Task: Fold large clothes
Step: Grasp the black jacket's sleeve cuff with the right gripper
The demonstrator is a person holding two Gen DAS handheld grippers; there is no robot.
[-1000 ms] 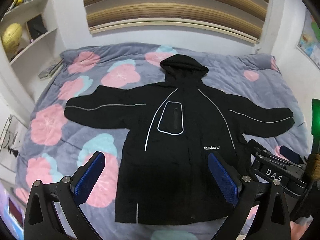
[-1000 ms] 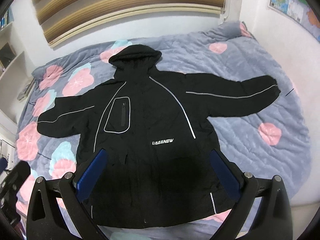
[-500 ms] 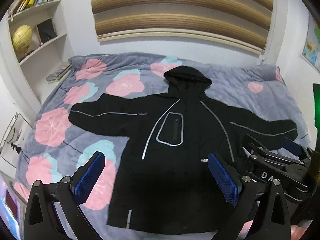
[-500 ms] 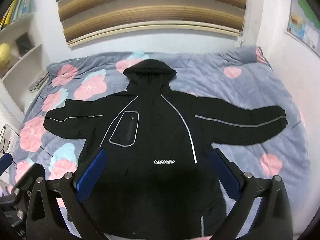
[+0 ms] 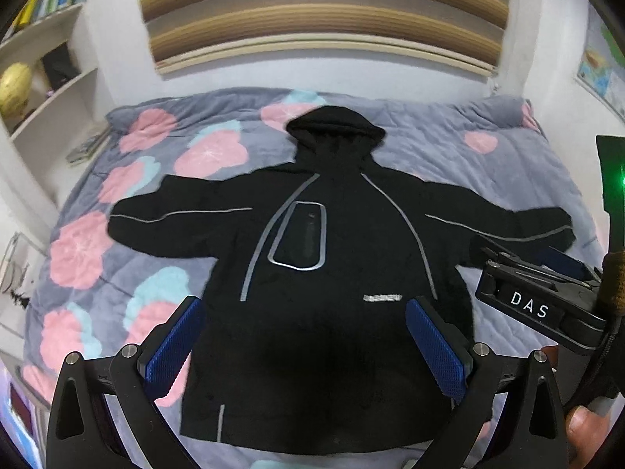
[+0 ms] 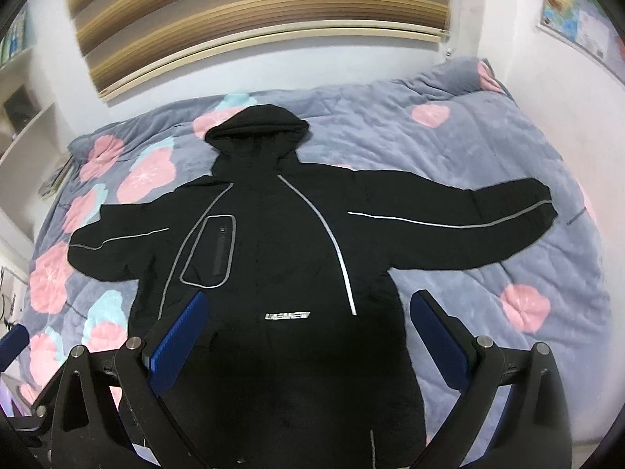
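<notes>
A black hooded jacket point(image 5: 332, 281) point(image 6: 281, 258) with grey reflective piping lies flat and face up on the bed, both sleeves spread wide and the hood pointing to the far wall. My left gripper point(image 5: 308, 336) hangs open above the jacket's lower body, its blue pads wide apart and holding nothing. My right gripper point(image 6: 312, 332) is open too, above the lower body near the hem, and empty. In the left wrist view the right gripper's body point(image 5: 535, 305), marked DAS, shows at the right edge with a fingertip of the person's hand below it.
The bed carries a grey-purple quilt point(image 5: 468, 164) point(image 6: 488, 164) with pink and blue flowers. White shelves point(image 5: 50, 90) with a yellow globe stand at the left. A wall with striped blinds point(image 6: 254, 8) is behind the bed, and another wall closes the right side.
Both grippers have shifted and tilted over the jacket, so it sits a little differently in each view. The jacket itself lies as before, and both grippers stayed open.
</notes>
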